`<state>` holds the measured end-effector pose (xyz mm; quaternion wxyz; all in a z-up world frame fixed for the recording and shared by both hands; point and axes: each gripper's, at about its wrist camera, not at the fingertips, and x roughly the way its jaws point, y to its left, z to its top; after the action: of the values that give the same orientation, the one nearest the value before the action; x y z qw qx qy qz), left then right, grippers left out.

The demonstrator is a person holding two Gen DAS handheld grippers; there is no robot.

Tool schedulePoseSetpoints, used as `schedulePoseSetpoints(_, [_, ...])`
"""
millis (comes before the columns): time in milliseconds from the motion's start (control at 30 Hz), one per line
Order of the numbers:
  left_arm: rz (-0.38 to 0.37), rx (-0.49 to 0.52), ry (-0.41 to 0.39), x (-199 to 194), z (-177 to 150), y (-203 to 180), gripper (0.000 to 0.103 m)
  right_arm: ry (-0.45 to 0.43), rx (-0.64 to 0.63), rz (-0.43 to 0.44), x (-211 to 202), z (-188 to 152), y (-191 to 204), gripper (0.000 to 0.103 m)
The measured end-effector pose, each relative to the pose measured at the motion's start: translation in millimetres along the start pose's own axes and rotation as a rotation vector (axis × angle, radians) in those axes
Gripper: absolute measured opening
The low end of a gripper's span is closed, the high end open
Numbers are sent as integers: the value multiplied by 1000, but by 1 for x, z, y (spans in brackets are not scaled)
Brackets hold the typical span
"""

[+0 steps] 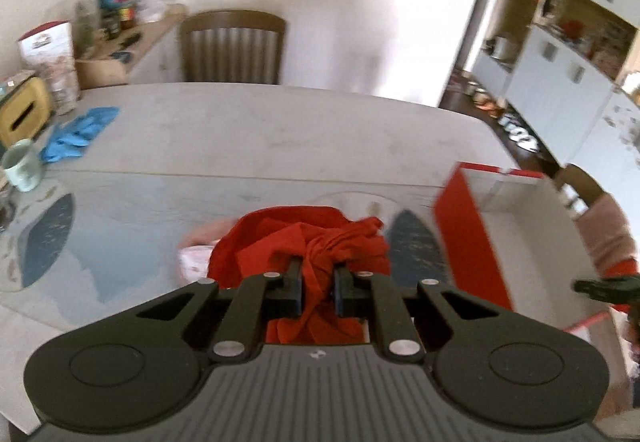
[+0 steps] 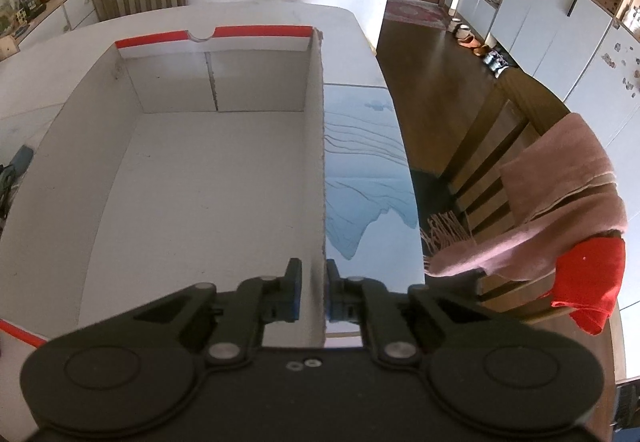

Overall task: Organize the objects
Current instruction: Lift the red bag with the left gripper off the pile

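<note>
Above the table (image 1: pixel 248 130), the left gripper (image 1: pixel 318 274) is clamped on a bunched red cloth (image 1: pixel 304 238), held just left of the open red-and-white box (image 2: pixel 200 162). The right gripper (image 2: pixel 313 282) pinches the box's right wall. The packing step looks underway; next, the cloth likely needs carrying over the wall and releasing inside.

walls: white | floor (image 2: pixel 432 90): dark wood | chair (image 1: pixel 232 46): wooden | cabinets (image 2: pixel 548 14): white
</note>
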<state>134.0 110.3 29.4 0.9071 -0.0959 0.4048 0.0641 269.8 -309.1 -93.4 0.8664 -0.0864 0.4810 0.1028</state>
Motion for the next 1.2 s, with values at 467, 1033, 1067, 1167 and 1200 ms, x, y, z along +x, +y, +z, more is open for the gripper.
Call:
schedulePoseSetpoints(467, [-189, 79, 46, 10, 22, -57, 12, 10, -18, 36, -1, -1, 0, 2])
schedulePoseSetpoints(1033, [-169, 126, 459, 126, -91, -62, 13, 14, -51, 34, -1, -1, 4, 3])
schedulePoseSetpoints(1067, [-168, 130, 460, 126, -93, -63, 13, 14, -52, 35, -1, -1, 4, 3])
schedulePoseSetpoints(1167, [-170, 124, 469, 131, -97, -61, 27, 13, -50, 38, -1, -1, 3, 3])
schedulePoseSetpoints(1200, [-170, 125, 473, 132, -97, -61, 43, 12, -50, 38, -1, -1, 3, 3])
